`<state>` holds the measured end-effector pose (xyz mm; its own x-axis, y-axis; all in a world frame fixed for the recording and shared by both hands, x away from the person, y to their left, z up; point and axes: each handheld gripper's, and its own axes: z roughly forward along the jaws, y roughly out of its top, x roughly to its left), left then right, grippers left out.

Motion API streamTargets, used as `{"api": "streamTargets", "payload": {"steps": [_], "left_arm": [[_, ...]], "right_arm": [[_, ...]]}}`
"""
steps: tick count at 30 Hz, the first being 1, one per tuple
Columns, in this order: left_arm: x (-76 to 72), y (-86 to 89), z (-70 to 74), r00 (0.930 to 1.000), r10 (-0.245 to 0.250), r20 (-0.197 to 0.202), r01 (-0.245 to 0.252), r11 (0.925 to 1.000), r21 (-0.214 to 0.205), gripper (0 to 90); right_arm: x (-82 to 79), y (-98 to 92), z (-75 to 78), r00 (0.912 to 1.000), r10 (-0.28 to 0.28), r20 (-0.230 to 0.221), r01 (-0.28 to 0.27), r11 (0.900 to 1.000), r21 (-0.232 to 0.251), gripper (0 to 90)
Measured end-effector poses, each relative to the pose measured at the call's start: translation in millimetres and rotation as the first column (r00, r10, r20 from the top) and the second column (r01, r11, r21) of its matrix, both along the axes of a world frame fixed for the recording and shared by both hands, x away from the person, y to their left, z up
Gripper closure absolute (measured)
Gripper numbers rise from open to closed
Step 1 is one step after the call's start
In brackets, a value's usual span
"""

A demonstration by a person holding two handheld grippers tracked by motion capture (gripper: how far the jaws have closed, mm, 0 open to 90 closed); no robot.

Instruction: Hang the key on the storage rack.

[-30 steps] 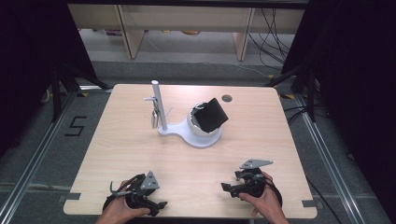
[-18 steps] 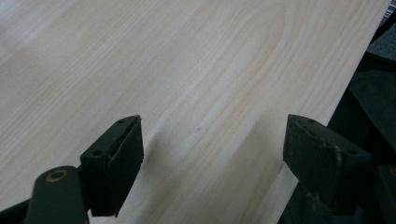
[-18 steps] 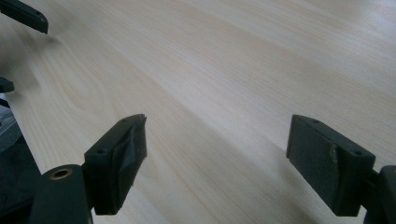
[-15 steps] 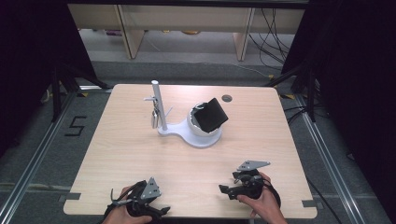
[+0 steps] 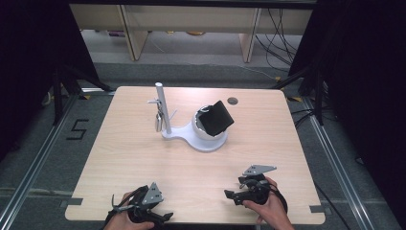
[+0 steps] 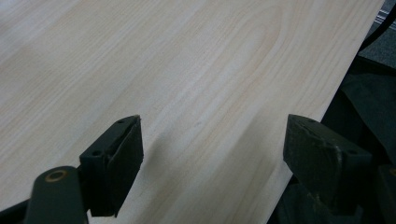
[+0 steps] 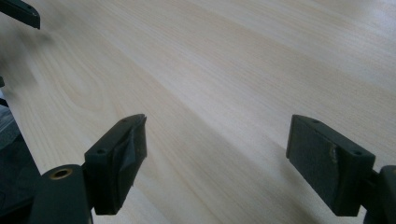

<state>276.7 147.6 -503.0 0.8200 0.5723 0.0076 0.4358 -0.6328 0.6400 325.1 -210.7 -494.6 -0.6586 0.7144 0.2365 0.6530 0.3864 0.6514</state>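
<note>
A white stand (image 5: 194, 139) sits mid-worktop (image 5: 119, 158), toward the far side. An upright post (image 5: 163, 108) rises at its left end (small metal item (image 5: 157, 122) hanging beside); a tilted black block (image 5: 218, 117) rests in its round cup (image 5: 203, 129).

Stand base (image 5: 194, 138) sits on table (image 5: 119, 158) mid-rear w/ upright post (image 5: 163, 108) at its left end & tilted slab (image 5: 218, 117) on its right end, grommet hole (image 5: 232, 100) behind-right, left gripper (image 5: 160, 218) & right gripper (image 5: 232, 195) at near edge, well apart.
</note>
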Motion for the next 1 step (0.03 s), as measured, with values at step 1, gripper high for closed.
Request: {"api": "streamTargets", "payload": {"steps": [1], "left_arm": [[0.1,0.4,0.3,0.9999,-0.007,-0.011,0.007,1.0000,0.000,19.9]], "right_arm": [[-0.3,0.3,0.1,1.0000,-0.003,-0.003,0.003,1.0000,0.001,21.0]]}}
